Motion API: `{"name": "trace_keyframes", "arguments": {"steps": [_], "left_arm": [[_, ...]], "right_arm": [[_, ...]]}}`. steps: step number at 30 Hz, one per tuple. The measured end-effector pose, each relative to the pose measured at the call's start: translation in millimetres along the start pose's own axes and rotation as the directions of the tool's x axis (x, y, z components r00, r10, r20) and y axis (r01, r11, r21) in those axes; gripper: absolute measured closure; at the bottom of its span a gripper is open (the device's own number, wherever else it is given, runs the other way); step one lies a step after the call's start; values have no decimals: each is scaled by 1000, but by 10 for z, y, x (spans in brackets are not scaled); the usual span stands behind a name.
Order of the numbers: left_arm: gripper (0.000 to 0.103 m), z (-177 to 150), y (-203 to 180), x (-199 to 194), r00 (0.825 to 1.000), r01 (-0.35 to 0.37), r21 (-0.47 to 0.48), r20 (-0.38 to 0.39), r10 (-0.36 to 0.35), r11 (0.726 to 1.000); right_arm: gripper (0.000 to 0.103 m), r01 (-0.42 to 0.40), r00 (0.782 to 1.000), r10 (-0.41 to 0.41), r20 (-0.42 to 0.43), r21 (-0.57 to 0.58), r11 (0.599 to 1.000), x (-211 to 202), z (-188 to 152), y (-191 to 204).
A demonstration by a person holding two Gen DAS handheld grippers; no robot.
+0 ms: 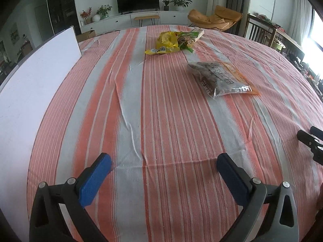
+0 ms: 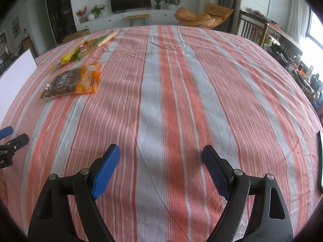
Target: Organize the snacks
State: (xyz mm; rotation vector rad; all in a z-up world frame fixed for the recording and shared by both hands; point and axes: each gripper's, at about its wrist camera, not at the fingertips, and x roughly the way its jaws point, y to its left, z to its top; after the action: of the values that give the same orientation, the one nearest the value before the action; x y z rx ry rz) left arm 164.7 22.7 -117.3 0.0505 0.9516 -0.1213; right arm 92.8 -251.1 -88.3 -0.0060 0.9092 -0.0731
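An orange and clear bag of dark nuts [image 1: 222, 78] [image 2: 73, 81] lies flat on the striped tablecloth [image 1: 161, 121]. Farther back rests a small heap of snack packets: a yellow one [image 1: 166, 42] [image 2: 67, 58] and a green and tan one [image 1: 190, 37] [image 2: 101, 40]. My left gripper [image 1: 163, 161] hangs open low over bare cloth, well short of the nut bag, nothing between its blue pads. My right gripper [image 2: 161, 155] is open too, over bare cloth to the right of all the snacks. Each gripper's tip shows at the edge of the other's view.
A white board [image 1: 30, 92] [image 2: 16, 74] stands along the table's left edge. A dark flat object [image 2: 320, 161] lies at the right edge of the table. Beyond the table are a TV unit [image 1: 139, 18], an orange lounge chair [image 1: 216, 18] and wooden chairs [image 1: 260, 32].
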Motion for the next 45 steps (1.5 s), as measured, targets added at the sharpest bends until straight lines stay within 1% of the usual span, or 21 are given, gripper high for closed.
{"name": "trace_keyframes", "arguments": {"steps": [5, 14, 18, 19, 20, 21, 22, 25, 26, 28, 29, 31, 34, 36, 37, 38, 39, 40, 42, 43, 45], "left_arm": [[0, 1, -2, 1, 1000, 0, 0, 0, 0, 1000], [0, 0, -3, 10, 1000, 2, -1, 0, -2, 1000], [0, 3, -9, 6, 1000, 2, 0, -1, -2, 1000], [0, -3, -1, -16, 1000, 2, 1, -1, -2, 1000], [0, -5, -2, -17, 1000, 2, 1, -1, -2, 1000], [0, -6, -1, -19, 1000, 2, 0, 0, -2, 1000], [0, -6, 0, -19, 1000, 3, 0, -1, -3, 1000], [0, -7, 0, -23, 1000, 3, 0, -1, -3, 1000], [0, -9, 0, -23, 1000, 3, 0, -1, -3, 1000], [0, 0, -4, -17, 1000, 5, 0, 0, -5, 1000], [0, -2, -4, -20, 1000, 6, 0, 0, -6, 1000], [0, 1, -6, -16, 1000, 6, 0, 0, -6, 1000], [0, 0, -6, -17, 1000, 6, 0, 0, -6, 1000], [0, -2, -10, -15, 1000, 6, 0, -1, -6, 1000], [0, 0, -7, -18, 1000, 6, 0, 0, -6, 1000], [0, -1, -8, -18, 1000, 6, 0, -1, -6, 1000], [0, -3, -12, -16, 1000, 5, 1, -1, -5, 1000], [0, -2, -10, -26, 1000, 5, 1, -1, -5, 1000], [0, -7, -10, -37, 1000, 4, 2, -1, -4, 1000], [0, -7, -9, -37, 1000, 5, 2, -1, -5, 1000], [0, -8, -14, -38, 1000, 4, 2, -1, -4, 1000]], "right_arm": [[13, 11, 1000, -11, -4, 5, 1000, -26, -49, -38], [13, 10, 1000, -10, -4, 12, 1000, -43, -69, -52], [9, 24, 1000, -24, -12, 31, 999, -33, -50, -52], [9, 28, 999, -27, -28, 35, 999, -16, -15, -34], [10, 40, 997, -37, -71, 35, 999, 15, 85, 4], [10, 43, 993, -38, -112, 41, 998, 63, 231, 69], [10, 36, 992, -30, -121, 48, 998, 92, 340, 137], [11, -33, 996, 38, -79, 60, 998, 160, 877, 572], [11, -54, 995, 57, -78, 40, 998, 217, 1070, 799], [11, -59, 994, 56, -94, -28, 998, 348, 1329, 1220], [11, -41, 995, 34, -93, -73, 997, 422, 1419, 1434], [11, -20, 996, 7, -88, -152, 988, 582, 1484, 1769], [11, -9, 992, -24, -125, -259, 966, 808, 1392, 1983], [11, -51, 995, 23, -100, -291, 955, 766, 1327, 1921], [11, -74, 995, 49, -85, -312, 947, 714, 1276, 1816], [11, -88, 995, 67, -75, -327, 941, 676, 1241, 1733], [11, -88, 995, 67, -72, -351, 932, 644, 1187, 1623], [11, -80, 996, 60, -63, -380, 922, 594, 1130, 1495], [11, -12, 999, -4, -37, -420, 907, 452, 1030, 1227], [11, -6, 1000, 3, -8, -415, 910, 329, 973, 1081], [11, -85, 991, 115, 70, -331, 940, 7, 802, 741]]}}
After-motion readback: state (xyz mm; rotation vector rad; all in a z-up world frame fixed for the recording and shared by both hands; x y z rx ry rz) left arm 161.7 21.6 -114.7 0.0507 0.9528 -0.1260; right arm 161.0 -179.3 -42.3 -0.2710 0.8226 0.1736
